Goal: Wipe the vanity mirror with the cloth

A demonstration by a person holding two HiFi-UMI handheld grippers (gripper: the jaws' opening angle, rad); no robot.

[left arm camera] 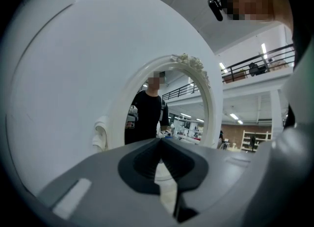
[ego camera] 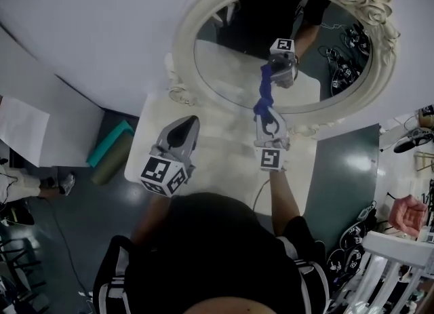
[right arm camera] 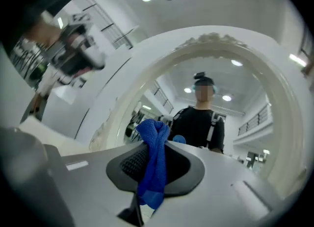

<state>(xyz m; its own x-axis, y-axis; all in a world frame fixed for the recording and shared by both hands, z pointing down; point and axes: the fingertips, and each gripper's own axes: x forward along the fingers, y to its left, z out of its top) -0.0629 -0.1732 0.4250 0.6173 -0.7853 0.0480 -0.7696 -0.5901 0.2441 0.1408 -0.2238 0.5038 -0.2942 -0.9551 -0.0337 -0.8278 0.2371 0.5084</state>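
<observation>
Blue cloth [right arm camera: 153,164] pinched in the right claw [ego camera: 269,120], tip at the vanity mirror [ego camera: 224,68] — left claw [ego camera: 188,124] closed, empty.

**Mirror closes the far side, a bench strip stays open**

The vanity mirror [ego camera: 230,68] stands at 12 o'clock. Its thick carved frame [ego camera: 193,28] bars the way forward, with the white wall [ego camera: 88,21] behind it. At 1 o'clock the right gripper [ego camera: 268,117], with the cloth [ego camera: 263,106] in its jaws, occupies the lower edge of the glass. The left part of the glass is open. The left gripper [ego camera: 186,128] is at 11 o'clock, and between the two grippers a strip of bench [ego camera: 227,157] is free.
</observation>
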